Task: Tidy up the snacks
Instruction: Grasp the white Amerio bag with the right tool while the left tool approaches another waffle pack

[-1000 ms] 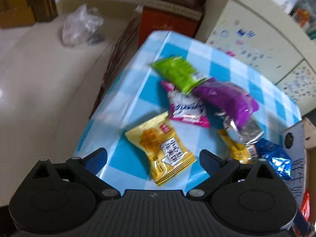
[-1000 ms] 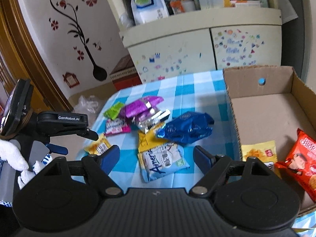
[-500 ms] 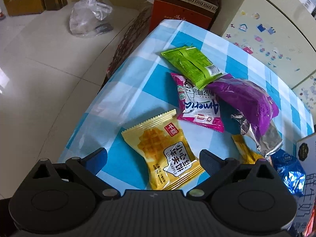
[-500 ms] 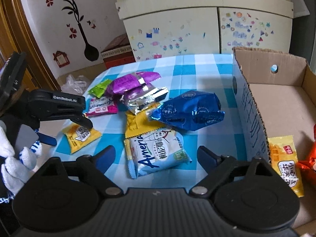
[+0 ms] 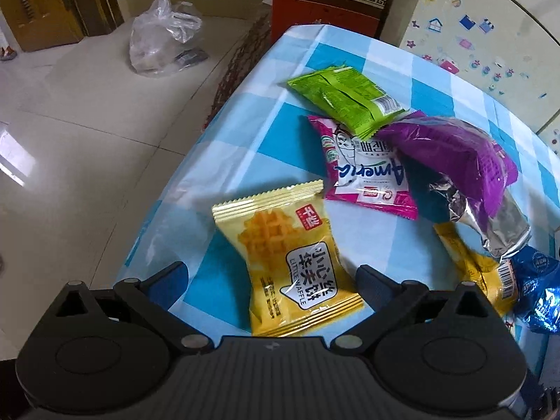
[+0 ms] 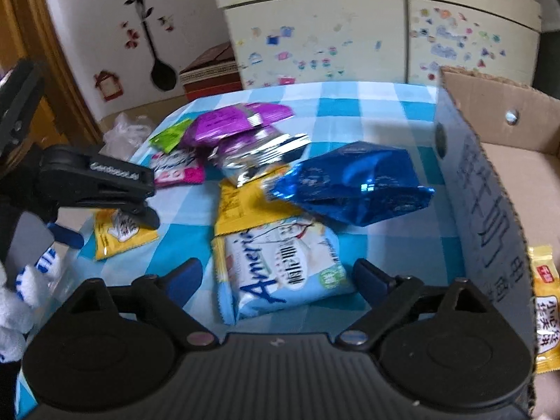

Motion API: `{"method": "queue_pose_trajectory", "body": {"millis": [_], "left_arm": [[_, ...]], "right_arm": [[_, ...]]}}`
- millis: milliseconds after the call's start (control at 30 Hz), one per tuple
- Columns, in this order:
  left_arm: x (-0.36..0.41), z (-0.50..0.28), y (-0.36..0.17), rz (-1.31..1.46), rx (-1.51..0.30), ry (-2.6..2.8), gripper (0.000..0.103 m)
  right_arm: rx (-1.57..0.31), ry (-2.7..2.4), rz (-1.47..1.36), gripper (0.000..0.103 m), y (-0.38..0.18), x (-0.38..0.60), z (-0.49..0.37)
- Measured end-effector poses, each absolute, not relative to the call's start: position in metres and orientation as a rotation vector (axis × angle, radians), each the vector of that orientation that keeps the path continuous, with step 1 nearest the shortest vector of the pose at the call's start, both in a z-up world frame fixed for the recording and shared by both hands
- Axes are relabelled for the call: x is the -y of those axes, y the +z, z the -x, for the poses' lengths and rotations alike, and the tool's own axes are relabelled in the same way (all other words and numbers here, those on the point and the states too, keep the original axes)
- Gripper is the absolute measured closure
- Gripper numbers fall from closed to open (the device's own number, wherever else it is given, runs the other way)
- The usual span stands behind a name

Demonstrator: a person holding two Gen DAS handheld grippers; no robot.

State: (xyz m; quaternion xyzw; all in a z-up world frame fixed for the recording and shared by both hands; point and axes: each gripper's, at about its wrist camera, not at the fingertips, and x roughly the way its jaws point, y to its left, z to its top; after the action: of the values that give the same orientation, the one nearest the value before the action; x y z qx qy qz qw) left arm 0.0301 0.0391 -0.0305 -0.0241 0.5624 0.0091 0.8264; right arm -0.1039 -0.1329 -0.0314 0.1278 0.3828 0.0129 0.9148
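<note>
Near the bench's left edge, in the left wrist view, the left hand-held gripper (image 5: 273, 276) has come down closer than a second ago, and the yellow waffle packet (image 5: 290, 262) now lies between its spread, empty fingers, neither pad touching the wrapper. Beyond it toward the far edge sit the pink packet (image 5: 367, 175), the green packet (image 5: 344, 99) overlapping it, and the purple packet (image 5: 455, 154); the bench (image 5: 224, 161) is covered in blue check cloth. That packet looks like the left side's next pick, needing only a close. From the right wrist view, the right hand-held gripper (image 6: 276, 278) has also dropped and moved in, its jaws having just been opening; they stand wide and released, with the light blue packet (image 6: 280, 269) between them, not pressed. The blue foil bag (image 6: 353, 182) lies just behind, and the cardboard box (image 6: 483, 189) stands at the bench's right side, already holding another yellow packet (image 6: 544, 311). Both picks appear imminent; the box seems the destination.
</note>
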Motion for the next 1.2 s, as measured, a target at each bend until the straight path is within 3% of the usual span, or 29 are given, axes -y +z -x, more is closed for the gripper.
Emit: {"method": "queue_pose_trajectory", "body": {"millis": [600,667,767,900,1067,1200], "left_arm": [[-0.038,-0.025,-0.030,0.045,-1.183,0.022,0.000],[-0.038,-0.024,-0.030,0.045,-1.175,0.016,0.001],[-0.037,-0.021,-0.026,0.035,-1.152,-0.001,0.011],[-0.041,-0.018,-0.021,0.052,-1.129,-0.018,0.030],[-0.049,-0.012,-0.017,0.109,-1.132,-0.056,0.039],[-0.051,-0.004,-0.012,0.097,-1.110,-0.075,0.050]], "right_arm": [[-0.772,-0.030,-0.163,0.009,-0.034,0.115,0.095],[-0.772,-0.030,-0.146,0.014,-0.034,0.113,0.094],[-0.775,-0.029,-0.129,0.028,-0.031,0.111,0.094],[-0.781,0.000,-0.137,0.035,-0.029,0.109,0.098],[-0.772,0.037,-0.161,0.046,-0.022,0.107,0.106],[-0.785,0.051,-0.179,0.046,-0.020,0.107,0.114]]}}
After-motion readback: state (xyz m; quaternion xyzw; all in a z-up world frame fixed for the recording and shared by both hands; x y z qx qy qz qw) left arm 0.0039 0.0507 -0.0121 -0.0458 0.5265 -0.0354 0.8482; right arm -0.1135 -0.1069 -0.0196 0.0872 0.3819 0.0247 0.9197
